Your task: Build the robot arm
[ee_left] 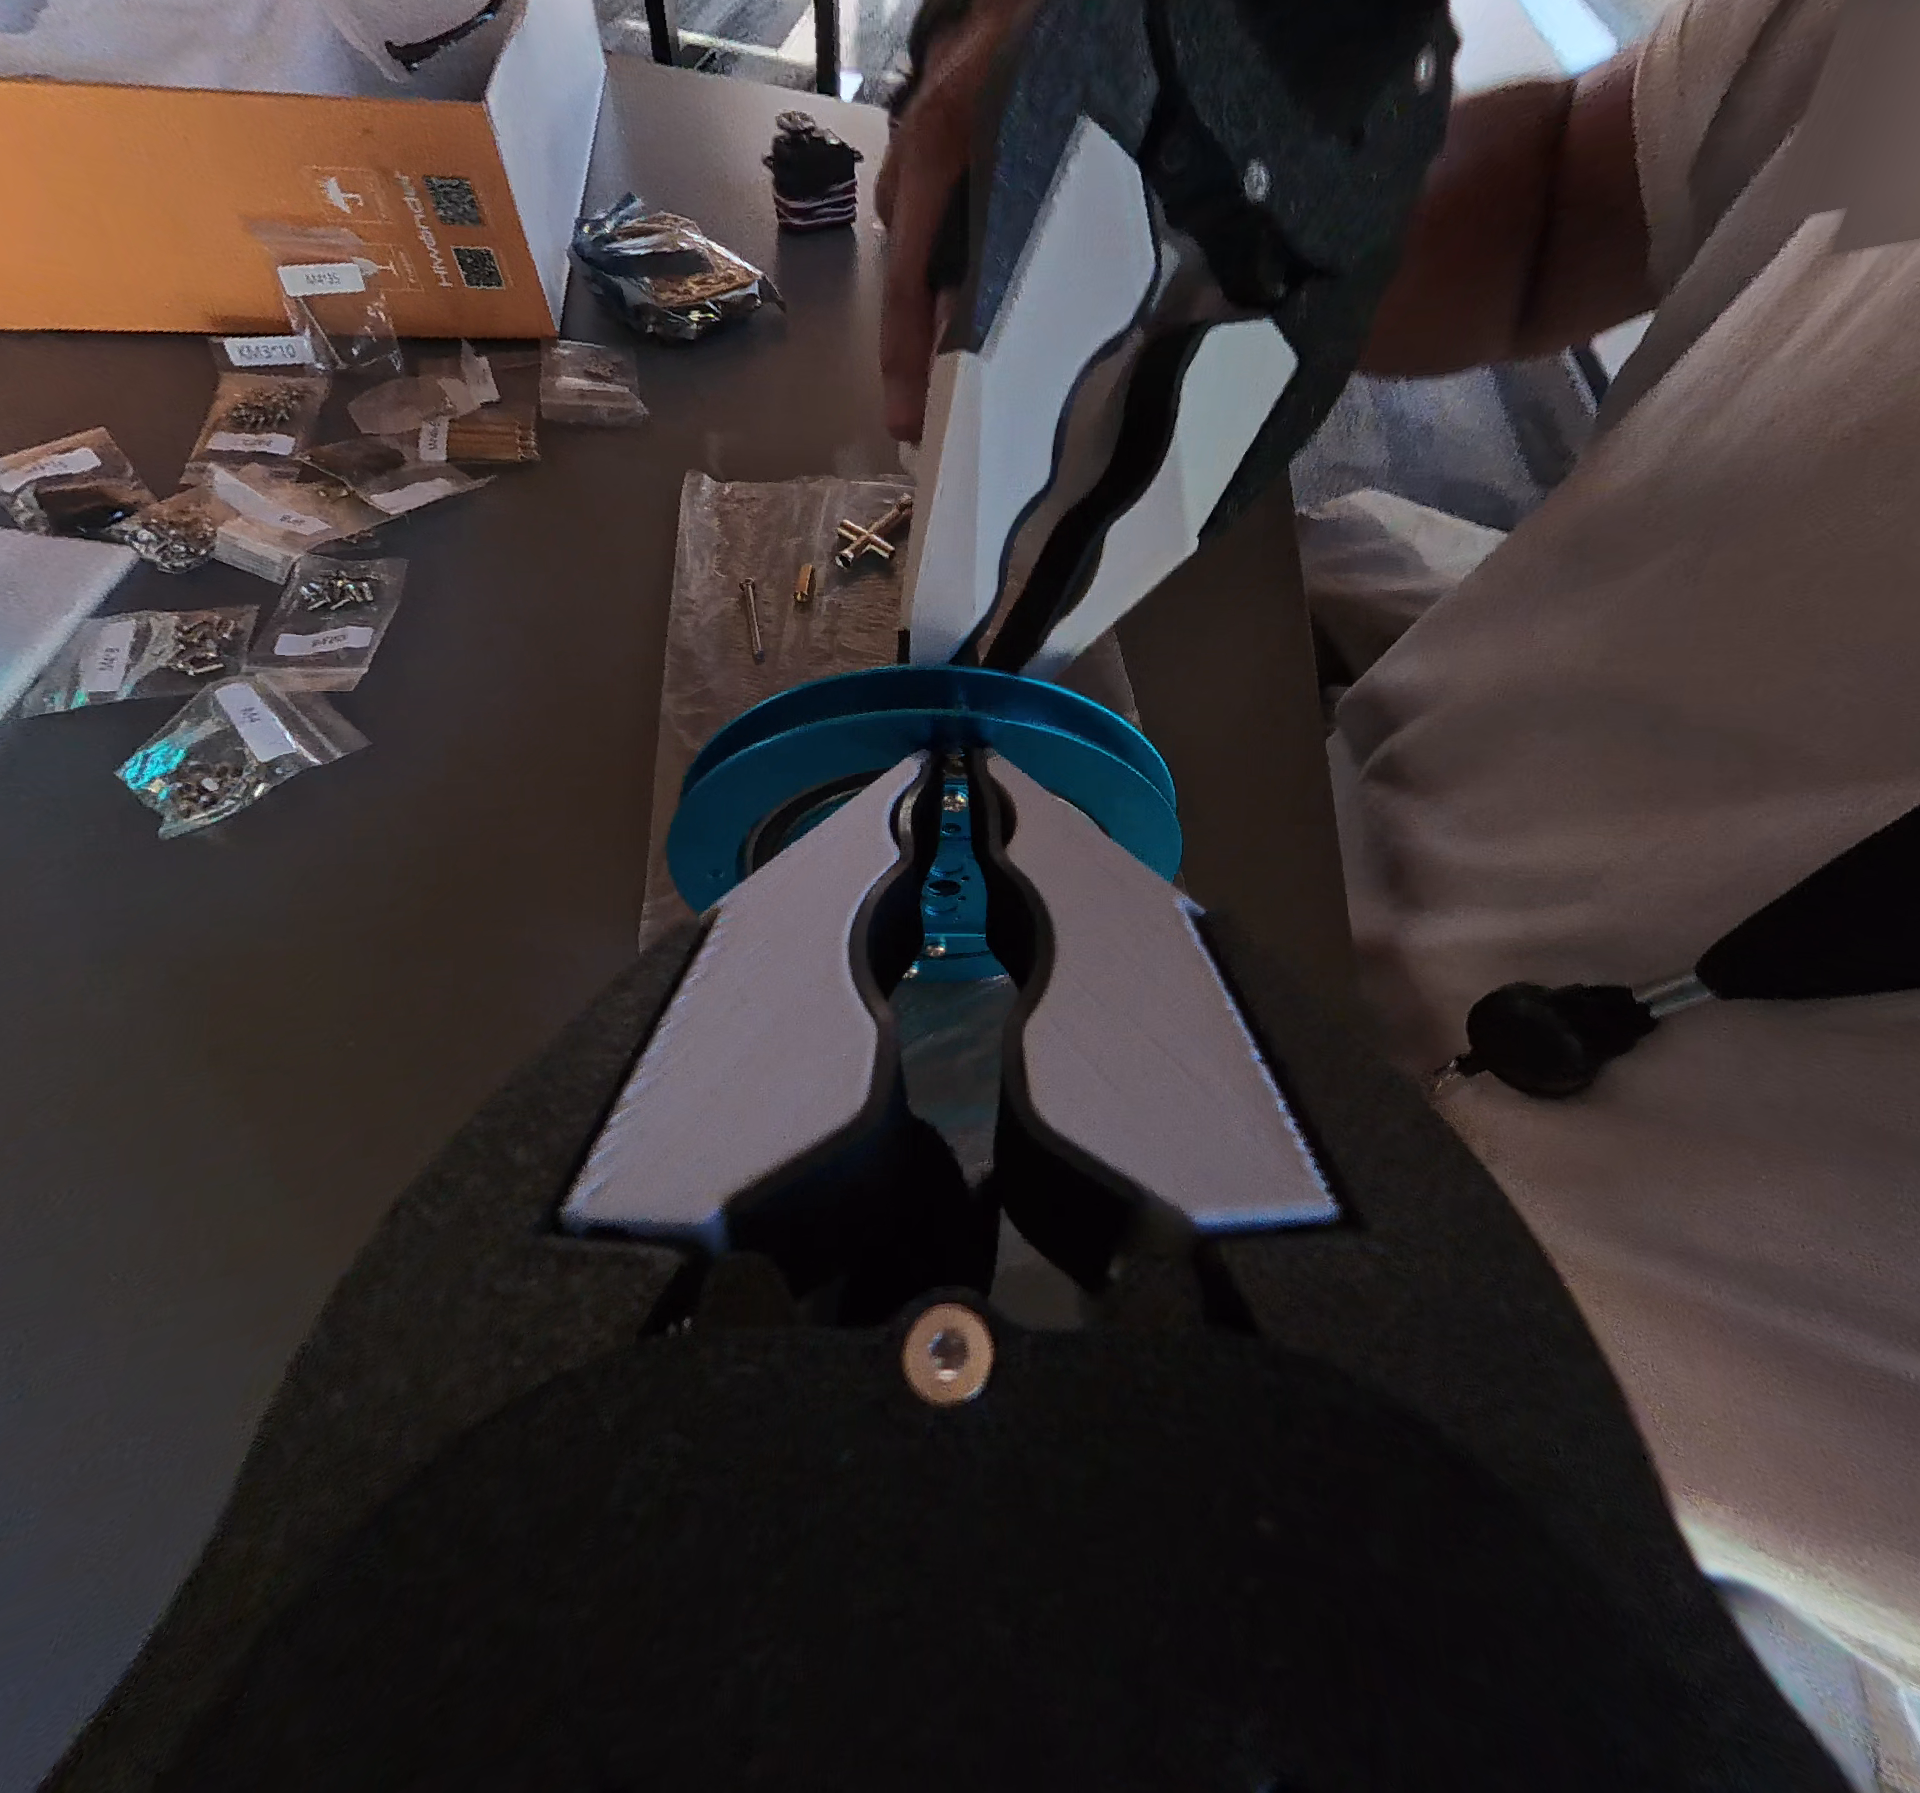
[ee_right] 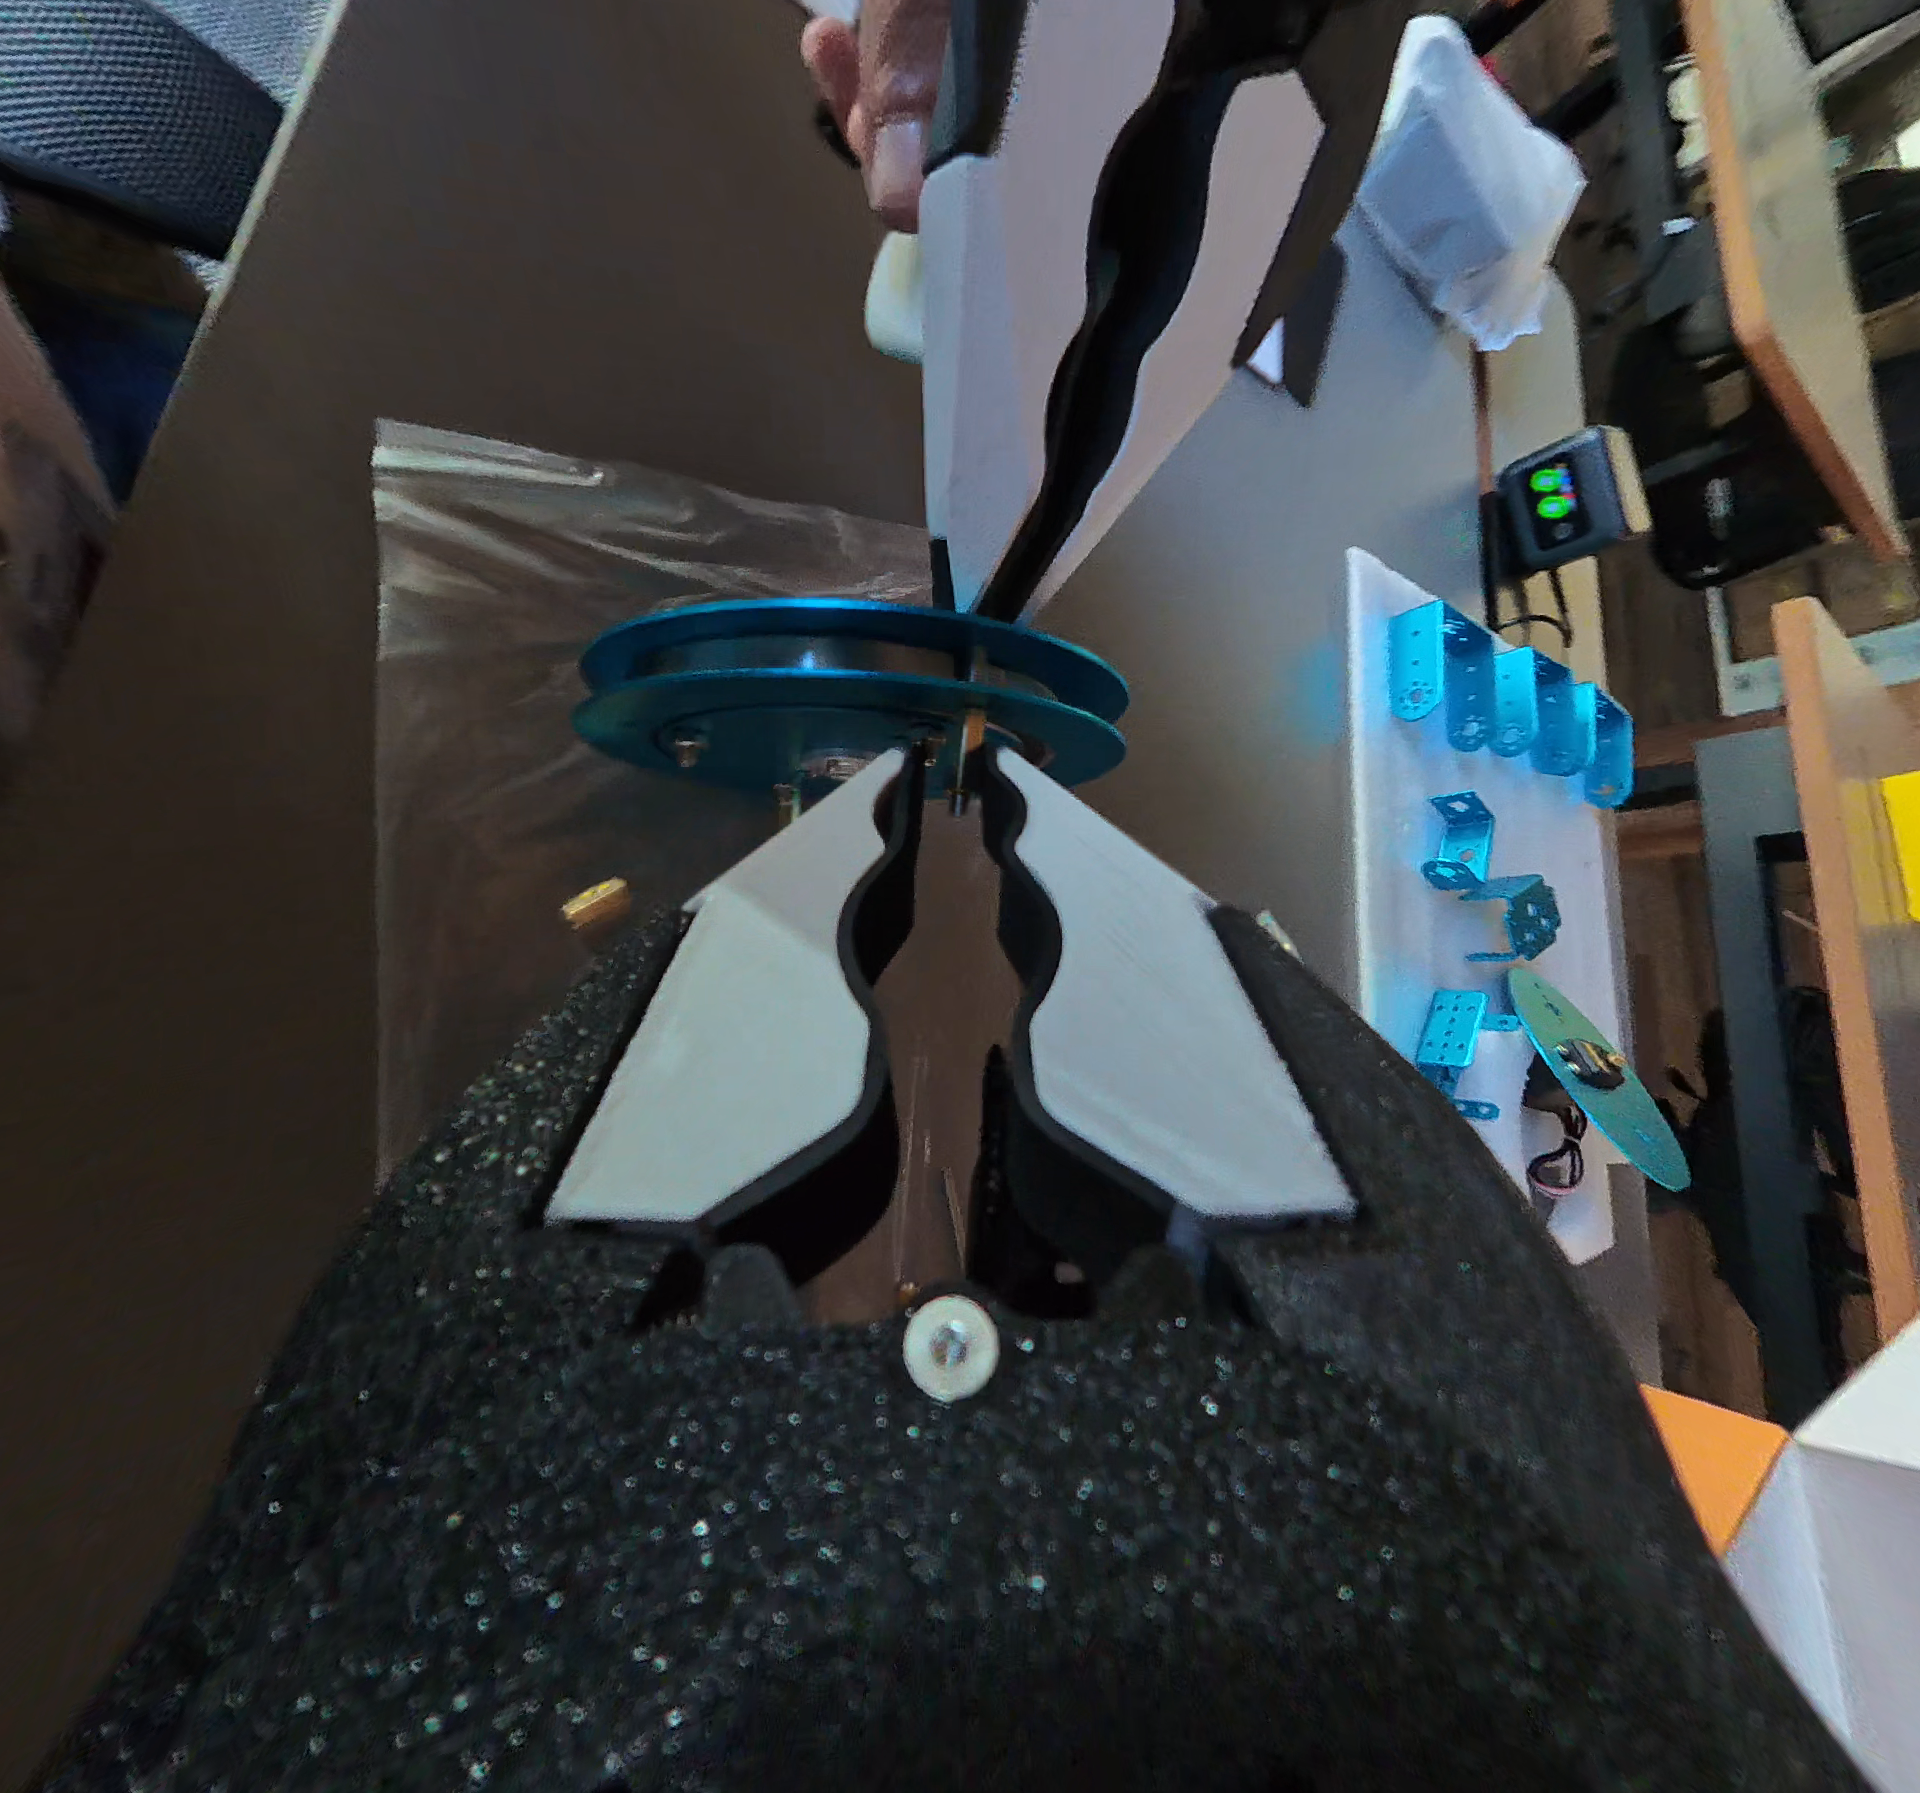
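Left wrist view: both tongs, left [ee_left: 951, 761] & right [ee_right: 951, 767], pinch blue double disc [ee_left: 1081, 787]; we'd keep it level.

The blue double-disc assembly [ee_left: 925, 756] looks like smooth anodised metal with a satin sheen. Under it lies a glossy, crinkled clear plastic bag [ee_right: 540, 559] on a matt dark tabletop [ee_left: 364, 1016]. The left gripper [ee_left: 954, 767] has matt white plastic fingers [ee_left: 790, 964] in a rough black speckled body.

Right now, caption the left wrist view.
Both grippers pinch a blue double-disc assembly over a clear plastic bag.
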